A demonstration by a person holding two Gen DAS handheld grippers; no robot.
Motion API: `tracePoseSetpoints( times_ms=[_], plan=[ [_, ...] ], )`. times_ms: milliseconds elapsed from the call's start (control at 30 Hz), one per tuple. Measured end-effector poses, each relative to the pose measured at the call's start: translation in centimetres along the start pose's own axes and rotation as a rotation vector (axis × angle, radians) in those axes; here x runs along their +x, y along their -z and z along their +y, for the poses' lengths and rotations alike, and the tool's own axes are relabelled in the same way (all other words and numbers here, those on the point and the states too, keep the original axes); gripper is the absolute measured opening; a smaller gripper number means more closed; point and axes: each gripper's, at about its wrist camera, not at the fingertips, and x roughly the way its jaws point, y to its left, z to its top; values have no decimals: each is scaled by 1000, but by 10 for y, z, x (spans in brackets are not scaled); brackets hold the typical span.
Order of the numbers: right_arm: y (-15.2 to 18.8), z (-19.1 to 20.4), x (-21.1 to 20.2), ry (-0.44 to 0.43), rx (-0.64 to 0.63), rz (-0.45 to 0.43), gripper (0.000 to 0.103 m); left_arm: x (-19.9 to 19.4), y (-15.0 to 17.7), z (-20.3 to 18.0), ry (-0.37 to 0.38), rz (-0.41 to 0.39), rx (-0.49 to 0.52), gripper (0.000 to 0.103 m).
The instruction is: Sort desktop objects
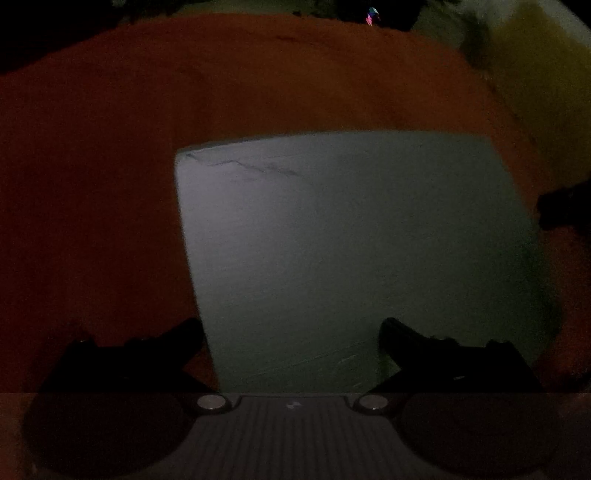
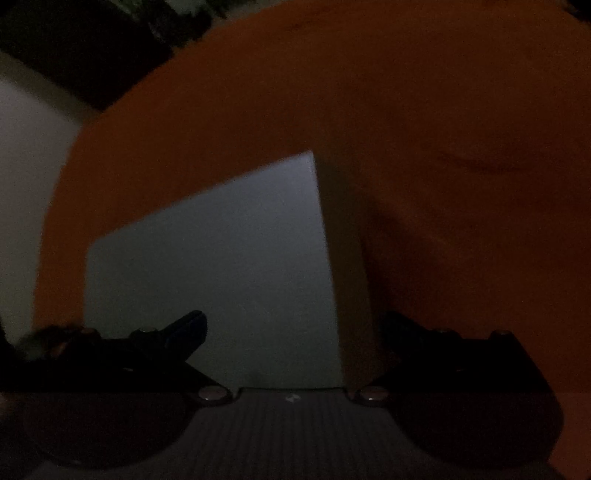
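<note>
Both of my wrist views are very dim, and what I mostly see is a pale grey-white sheet [image 1: 351, 251] lying flat on an orange table [image 1: 110, 166]. In the left wrist view it looks like a plain rectangle with a faint crooked line near its far left corner and a few light scratches near the close edge; I cannot tell whether it is paper, card or a thin board. The left gripper [image 1: 291, 339] hovers at the sheet's near edge with its jaws spread wide, one finger over the orange surface just left of the sheet and the other over the sheet itself, gripping nothing. In the right wrist view the same pale shape [image 2: 221, 277] shows one sharp far corner, with a darker band along its right side that could be a shadow or a side face; I cannot say which. The right gripper [image 2: 295, 332] has its jaws wide apart too, the sheet's near edge between them, and I see no contact. A dark form [image 1: 565, 206] cuts into the right edge of the left view, too dark to identify. Beyond the table, the background is blurred and black, with one tiny bright speck [image 1: 372, 15] I cannot make out.
</note>
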Motion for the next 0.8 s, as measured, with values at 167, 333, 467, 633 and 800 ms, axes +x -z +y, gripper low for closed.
tracePoseSetpoints(
  times_ms=[167, 333, 467, 633, 800],
  plan=[
    [9, 18, 19, 19, -103, 61, 103, 4, -7, 13, 43, 0, -64, 103],
    [21, 40, 31, 89, -220, 76, 103, 10, -7, 9, 35, -5, -63, 103],
    [39, 47, 32, 127, -291, 72, 103, 2, -1, 1, 26, -7, -47, 103],
    [53, 54, 31, 155, -303, 62, 103, 7, 3, -12, 7, -22, -26, 103],
    [45, 49, 27, 135, -236, 76, 102, 11, -5, -18, -12, -6, -34, 102]
  ],
)
